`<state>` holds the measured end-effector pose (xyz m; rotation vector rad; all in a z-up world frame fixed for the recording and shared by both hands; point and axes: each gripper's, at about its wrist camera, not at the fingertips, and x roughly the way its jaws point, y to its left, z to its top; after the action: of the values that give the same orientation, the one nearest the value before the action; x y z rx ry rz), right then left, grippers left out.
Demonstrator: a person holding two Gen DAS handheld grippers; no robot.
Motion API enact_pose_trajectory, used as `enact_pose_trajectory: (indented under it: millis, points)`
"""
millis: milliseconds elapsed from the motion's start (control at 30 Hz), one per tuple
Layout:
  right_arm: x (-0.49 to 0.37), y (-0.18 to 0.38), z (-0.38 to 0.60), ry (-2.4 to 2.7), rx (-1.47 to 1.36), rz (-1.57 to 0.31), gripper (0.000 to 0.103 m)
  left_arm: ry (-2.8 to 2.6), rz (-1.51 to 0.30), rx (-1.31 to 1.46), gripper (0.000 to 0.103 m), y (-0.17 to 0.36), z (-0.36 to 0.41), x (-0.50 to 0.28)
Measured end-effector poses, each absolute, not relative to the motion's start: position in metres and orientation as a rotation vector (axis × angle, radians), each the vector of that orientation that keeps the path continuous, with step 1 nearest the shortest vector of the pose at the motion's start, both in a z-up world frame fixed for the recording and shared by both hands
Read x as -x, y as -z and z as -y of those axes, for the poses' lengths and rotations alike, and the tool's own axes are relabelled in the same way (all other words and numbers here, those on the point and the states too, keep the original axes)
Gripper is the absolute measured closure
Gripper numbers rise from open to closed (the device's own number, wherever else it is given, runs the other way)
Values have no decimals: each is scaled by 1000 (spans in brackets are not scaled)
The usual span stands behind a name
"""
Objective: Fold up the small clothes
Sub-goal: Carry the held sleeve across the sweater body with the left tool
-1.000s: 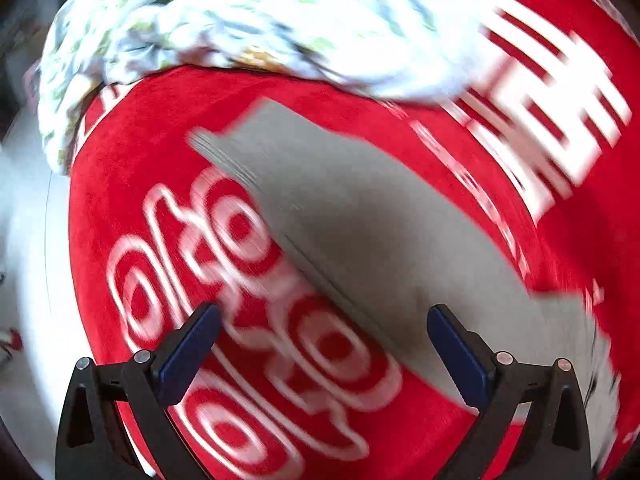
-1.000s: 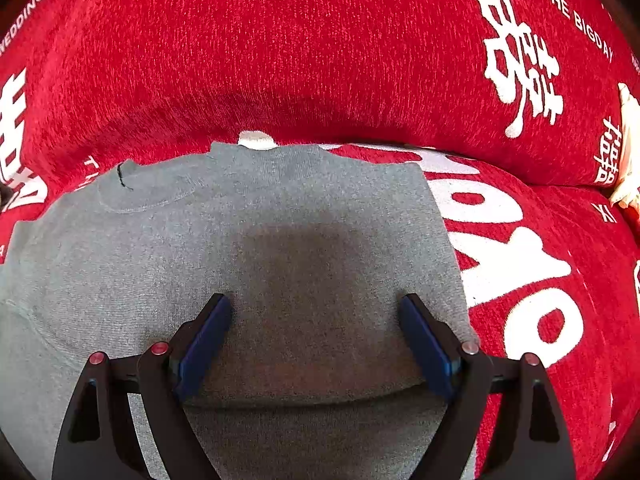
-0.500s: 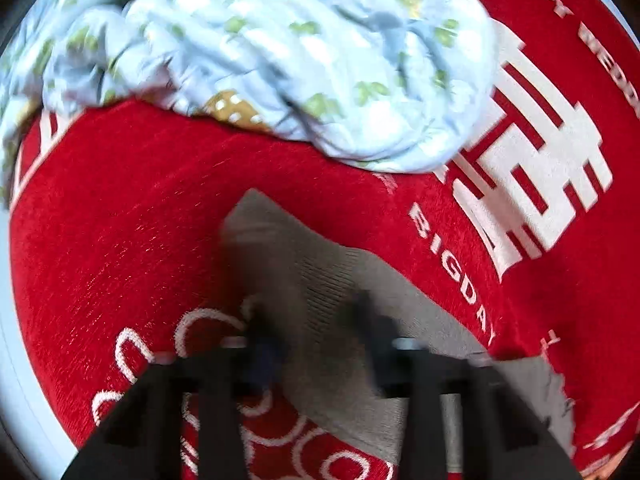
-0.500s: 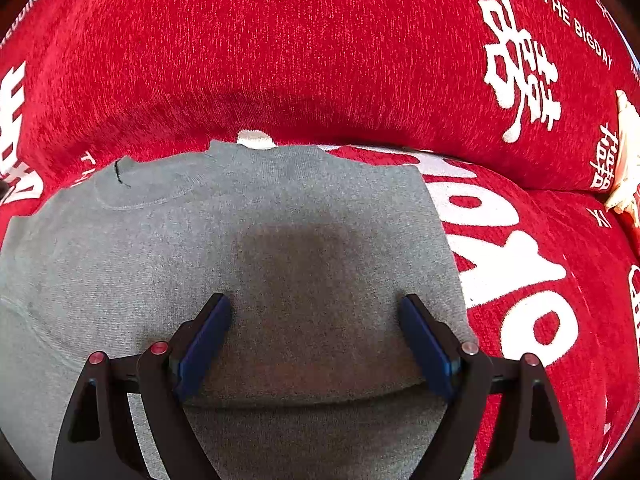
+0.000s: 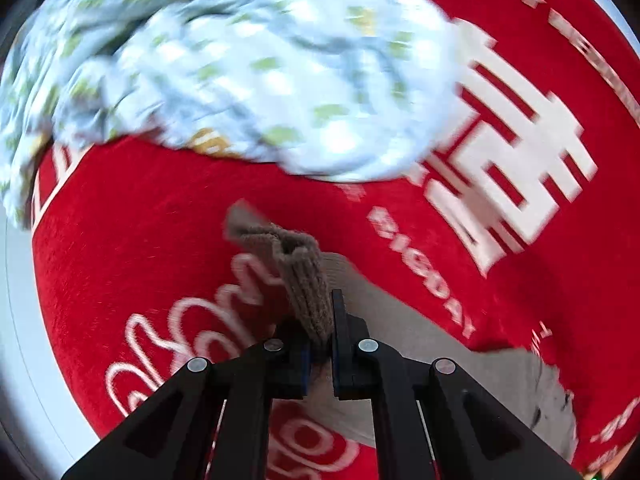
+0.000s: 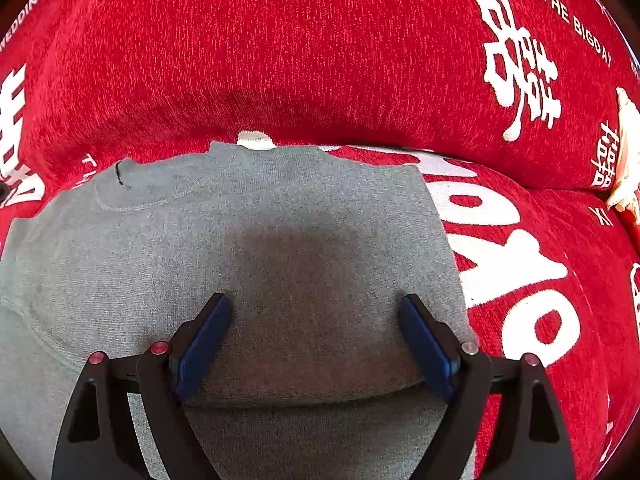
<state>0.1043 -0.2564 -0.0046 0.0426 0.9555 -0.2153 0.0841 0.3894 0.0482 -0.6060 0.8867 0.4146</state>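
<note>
Left wrist view: left gripper [image 5: 320, 344] pinches the gray sweater [image 6: 248, 264] cuff [image 5: 304, 280]; right gripper [image 6: 316, 344], wide open above its body, holds nothing; folding barely begun.

— What am I working on here?

— A sofa under a red cover [image 6: 320, 60] printed with white characters and English words; I can read "THE BIGDAY" [image 6: 576, 24] on the backrest.

— And behind that lettering?

— Nothing but the cover. Below it the backrest meets the seat [image 6: 560, 300], which carries big white looping letters.

— Anything past the sofa?

— On my left side, a pale, smooth surface [image 5: 16, 300] runs along the cover's edge; whether floor or wall, I can't tell. The light is bright and even.
</note>
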Motion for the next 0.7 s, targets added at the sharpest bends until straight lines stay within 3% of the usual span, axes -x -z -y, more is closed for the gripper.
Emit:
enact_pose_trajectory:
  millis: [367,700]
  points:
    - [-102,2,259,202,-76,-969,15,-227,-964,547,95,-72,-265,-132]
    - [-31,-16,253,127,-94,-907,14,-132,-978,427,95,-87,-175,-144]
